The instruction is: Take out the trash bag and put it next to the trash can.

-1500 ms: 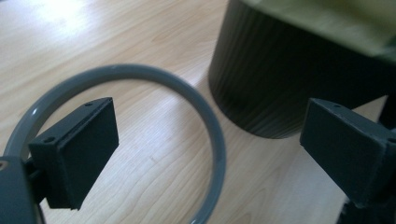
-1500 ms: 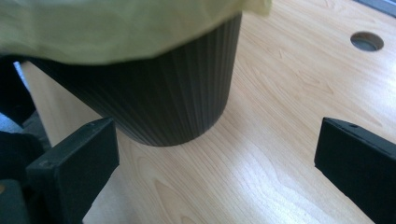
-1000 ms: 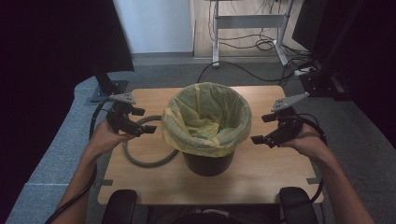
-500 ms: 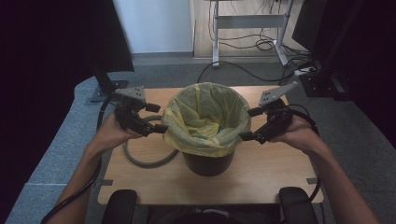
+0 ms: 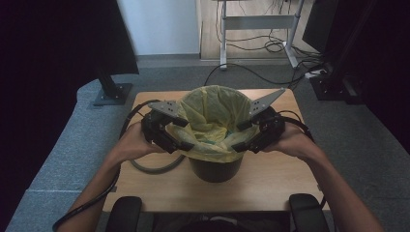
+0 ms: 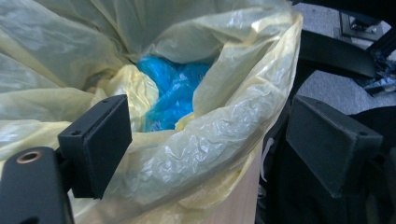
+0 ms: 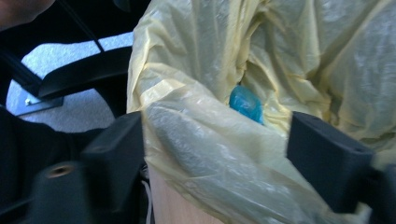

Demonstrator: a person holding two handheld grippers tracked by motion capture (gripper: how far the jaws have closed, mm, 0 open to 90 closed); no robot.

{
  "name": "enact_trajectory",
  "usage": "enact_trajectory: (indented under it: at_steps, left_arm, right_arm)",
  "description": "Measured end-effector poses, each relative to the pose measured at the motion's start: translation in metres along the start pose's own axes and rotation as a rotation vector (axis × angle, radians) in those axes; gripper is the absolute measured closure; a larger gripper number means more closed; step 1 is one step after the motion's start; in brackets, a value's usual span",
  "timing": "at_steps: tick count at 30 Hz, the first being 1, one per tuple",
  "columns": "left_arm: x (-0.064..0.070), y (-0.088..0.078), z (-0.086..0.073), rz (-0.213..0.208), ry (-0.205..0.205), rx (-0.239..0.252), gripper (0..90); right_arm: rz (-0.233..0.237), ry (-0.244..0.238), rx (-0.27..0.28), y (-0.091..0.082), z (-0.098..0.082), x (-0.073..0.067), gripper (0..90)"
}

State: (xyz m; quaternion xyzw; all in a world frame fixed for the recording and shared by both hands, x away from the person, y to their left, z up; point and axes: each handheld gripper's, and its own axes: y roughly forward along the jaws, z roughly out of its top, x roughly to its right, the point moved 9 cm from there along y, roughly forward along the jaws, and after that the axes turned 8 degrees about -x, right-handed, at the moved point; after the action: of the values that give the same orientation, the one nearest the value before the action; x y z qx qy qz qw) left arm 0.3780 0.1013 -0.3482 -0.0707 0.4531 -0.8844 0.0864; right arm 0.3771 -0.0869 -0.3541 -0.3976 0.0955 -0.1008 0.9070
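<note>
A black bin (image 5: 215, 170) lined with a yellow plastic bag (image 5: 212, 108) stands mid-table. My left gripper (image 5: 183, 134) straddles the bag's left rim and my right gripper (image 5: 239, 136) its right rim. In the left gripper view the folded-over bag rim (image 6: 224, 140) lies between the jaws of the left gripper (image 6: 210, 149), which have just been closing; the right jaw stands off the plastic. The right gripper (image 7: 222, 158) has also just been closing around the bag edge (image 7: 210, 140), with room left. Crumpled blue waste (image 6: 173, 93) (image 7: 245, 102) lies inside.
The wooden table (image 5: 275, 186) carries a grey cable loop (image 5: 154, 169) at the bin's left. Chair armrests (image 5: 123, 212) sit at its near edge. A monitor stand base (image 5: 113, 94) is on the floor at the far left, a desk frame (image 5: 261, 21) behind.
Both hands have come inward from the table's sides and risen to the bag's rim. Each gripper now has the rim between its jaws, which stand narrower than before.
</note>
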Motion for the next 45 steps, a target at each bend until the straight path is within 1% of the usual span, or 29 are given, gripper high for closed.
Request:
enact_trajectory:
  at_steps: [2,4,5,6,7,8,10,13,14,15,16,17,19,20,21,23,25,26,27,31,34,35,36,39,41,42,43,44,45]
  left_arm:
    - [0.000,0.004,-0.003,-0.001,0.000,-0.016,15.6]
    - [-0.001,0.007,-0.006,0.006,0.005,-0.020,22.4]
    - [-0.001,0.007,-0.006,0.011,0.002,-0.007,25.5]
    - [-0.001,0.007,-0.006,0.011,0.002,-0.007,28.3]
    - [0.001,0.002,-0.005,-0.025,-0.001,0.018,36.3]
    - [0.001,0.001,-0.005,-0.033,0.000,0.020,41.4]
    - [0.002,-0.001,-0.004,-0.048,-0.005,0.030,47.7]
    - [0.005,-0.007,-0.002,-0.089,-0.013,0.054,63.1]
    - [0.006,-0.009,-0.001,-0.100,-0.012,0.067,70.0]
    - [0.004,-0.011,-0.001,-0.066,-0.012,0.073,76.8]
    - [0.002,-0.011,-0.001,-0.047,-0.015,0.067,83.4]
    - [0.001,-0.012,-0.001,-0.049,-0.017,0.066,84.9]
    - [-0.002,-0.013,0.000,-0.034,-0.019,0.062,84.8]
    - [-0.002,-0.013,0.001,-0.037,-0.023,0.066,82.5]
    - [-0.003,-0.014,0.002,-0.046,-0.026,0.070,77.3]
    - [-0.004,-0.016,0.006,-0.048,-0.035,0.090,64.1]
    - [-0.002,-0.018,0.010,-0.078,-0.034,0.102,53.7]
    - [-0.001,-0.018,0.012,-0.083,-0.034,0.107,50.3]
    - [0.000,-0.018,0.013,-0.092,-0.031,0.108,48.9]
    - [0.005,-0.013,0.017,-0.115,-0.024,0.085,41.7]
    - [0.003,-0.007,0.017,-0.095,-0.026,0.052,44.7]
    - [0.002,-0.005,0.017,-0.097,-0.032,0.042,46.9]
    - [0.002,-0.003,0.017,-0.103,-0.033,0.030,51.7]
    - [-0.002,0.000,0.016,-0.087,-0.044,0.011,71.3]
    - [-0.006,-0.001,0.018,-0.048,-0.058,0.019,84.0]
    - [-0.008,-0.003,0.019,-0.030,-0.064,0.023,87.4]
    - [-0.012,-0.005,0.020,-0.006,-0.072,0.027,88.8]
    - [-0.015,-0.008,0.021,0.006,-0.083,0.033,89.1]
    - [-0.018,-0.010,0.022,0.013,-0.091,0.038,89.2]
  right_arm:
    - [0.019,-0.011,-0.009,0.003,-0.002,-0.002,34.4]
    - [0.047,-0.011,-0.008,0.004,-0.004,-0.003,42.2]
    - [0.071,-0.010,-0.002,0.004,-0.004,-0.005,46.5]
    - [0.079,-0.016,0.003,0.003,-0.004,-0.006,49.6]
    - [0.084,-0.021,0.011,0.001,-0.003,-0.007,55.7]
    - [0.092,-0.025,0.022,-0.001,-0.002,-0.008,61.0]
    - [0.099,-0.026,0.036,-0.005,0.000,-0.010,67.9]
    - [0.108,-0.030,0.043,-0.010,0.002,-0.010,76.1]
    - [0.111,-0.029,0.048,-0.011,0.002,-0.010,79.0]
    - [0.111,-0.028,0.056,-0.012,0.003,-0.010,85.8]
    - [0.088,-0.030,0.047,-0.013,0.004,-0.008,87.2]
    - [0.092,-0.028,0.046,-0.013,0.004,-0.007,88.2]
    - [0.073,-0.026,0.034,-0.012,0.006,-0.005,88.8]
    - [0.066,-0.026,0.033,-0.012,0.007,-0.004,89.0]
    - [0.062,-0.026,0.033,-0.012,0.008,-0.003,89.0]
    - [0.054,-0.024,0.040,-0.013,0.012,0.000,89.1]
    - [0.041,-0.015,0.049,-0.015,0.016,0.004,89.1]
    - [0.037,-0.012,0.052,-0.015,0.017,0.006,89.1]
    - [0.028,-0.009,0.053,-0.015,0.019,0.008,89.1]
    - [0.000,0.004,0.066,-0.017,0.025,0.016,89.2]
    - [-0.022,0.015,0.078,-0.018,0.030,0.022,89.3]
    - [-0.028,0.017,0.081,-0.019,0.031,0.024,89.3]
    - [-0.038,0.020,0.084,-0.020,0.032,0.026,89.3]
    - [-0.043,0.024,0.097,-0.021,0.035,0.030,89.2]
    - [-0.049,0.024,0.094,-0.022,0.036,0.031,89.2]
    - [-0.051,0.022,0.092,-0.022,0.036,0.032,89.1]
    - [-0.051,0.022,0.091,-0.022,0.036,0.032,89.0]
    - [-0.050,0.020,0.091,-0.022,0.036,0.031,87.9]
    - [-0.050,0.017,0.090,-0.022,0.035,0.031,83.2]
